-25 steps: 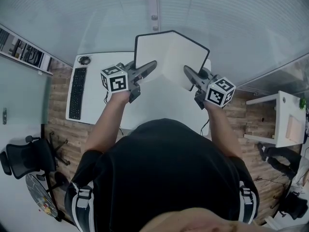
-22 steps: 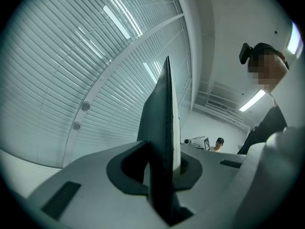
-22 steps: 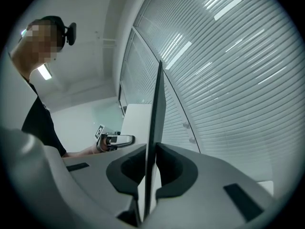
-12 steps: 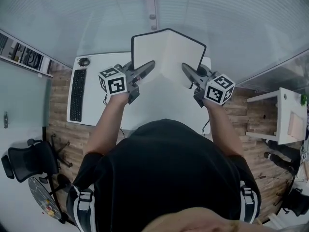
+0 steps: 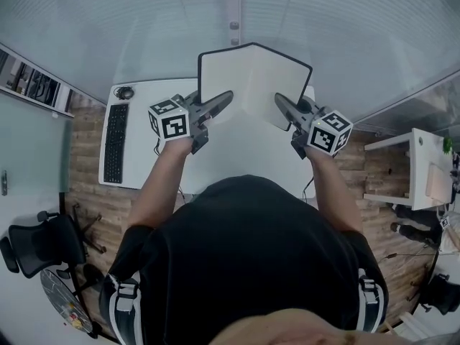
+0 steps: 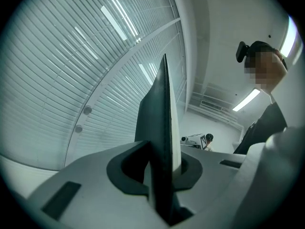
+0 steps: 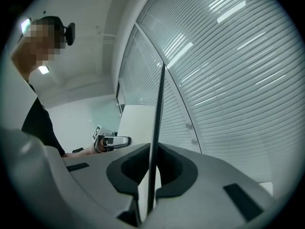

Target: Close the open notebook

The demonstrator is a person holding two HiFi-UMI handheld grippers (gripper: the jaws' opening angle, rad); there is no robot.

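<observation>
A person in a black shirt [image 5: 244, 264] is standing over a white desk [image 5: 237, 153], both bare forearms reaching forward and slightly apart, each hand gripping a grey two-jaw tool with a black-and-white marker cube. The left gripper [image 5: 228, 95] is pointing level and inward, its jaws clamped on the left half of an open black-covered notebook with white pages [image 5: 251, 77]; its own view shows the pads pressing on a thick dark cover and page block [image 6: 162, 128]. The right gripper [image 5: 279, 99] is mirroring that pose, jaws pinching the thinner right cover [image 7: 155, 142] edge-on. The notebook is being held up off the desk between the tools, pages spread in a shallow V facing the person. A black keyboard [image 5: 115, 139] is lying at the desk's left end, with pale horizontal window blinds [image 5: 323, 20] beyond.
</observation>
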